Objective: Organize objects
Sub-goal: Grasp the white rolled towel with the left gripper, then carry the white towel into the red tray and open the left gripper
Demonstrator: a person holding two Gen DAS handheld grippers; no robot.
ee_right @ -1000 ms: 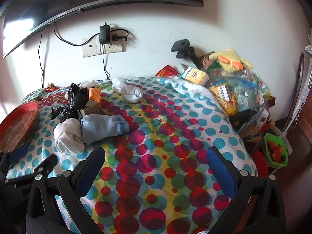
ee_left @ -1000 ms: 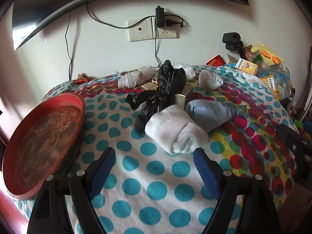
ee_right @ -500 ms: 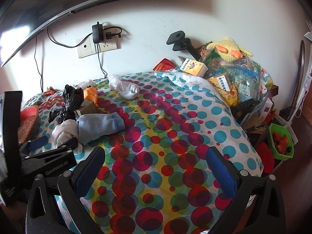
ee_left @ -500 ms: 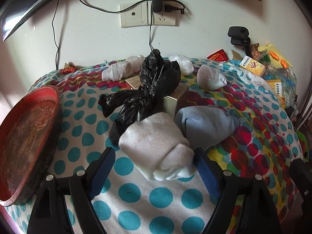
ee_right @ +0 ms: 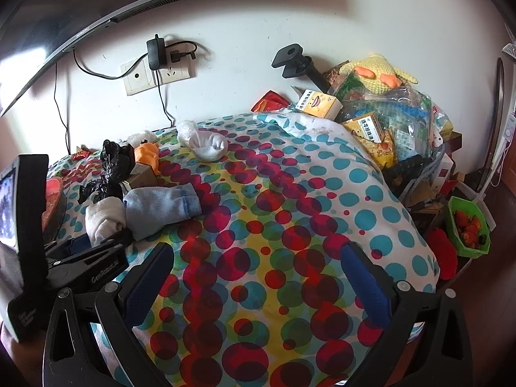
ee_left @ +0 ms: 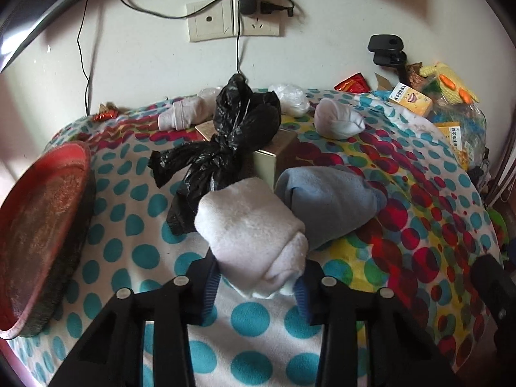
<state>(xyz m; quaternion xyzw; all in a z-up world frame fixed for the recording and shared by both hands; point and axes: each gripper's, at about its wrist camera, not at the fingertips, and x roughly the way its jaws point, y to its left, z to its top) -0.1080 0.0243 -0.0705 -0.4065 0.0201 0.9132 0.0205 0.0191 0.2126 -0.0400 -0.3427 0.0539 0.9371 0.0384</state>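
Note:
My left gripper [ee_left: 256, 285] is shut on a rolled white sock [ee_left: 254, 232] lying on the spotted cloth; the sock also shows in the right wrist view [ee_right: 104, 217]. A rolled light-blue sock [ee_left: 329, 204] lies touching it on the right. A black plastic bag [ee_left: 232, 135] lies behind, draped on a small box [ee_left: 274, 156]. Two more white sock rolls [ee_left: 337, 119] [ee_left: 183, 114] sit farther back. My right gripper [ee_right: 258, 277] is open and empty over the cloth's front right part.
A red round tray [ee_left: 38, 225] stands at the left table edge. Boxes, bags and a yellow knitted toy [ee_right: 377, 74] pile up at the right. A green basket [ee_right: 467, 225] sits below the table. Wall sockets and cables [ee_left: 238, 19] are behind.
My left gripper moved forward to the white sock roll and closed its jaws on it. The right gripper shifted slightly and stays open.

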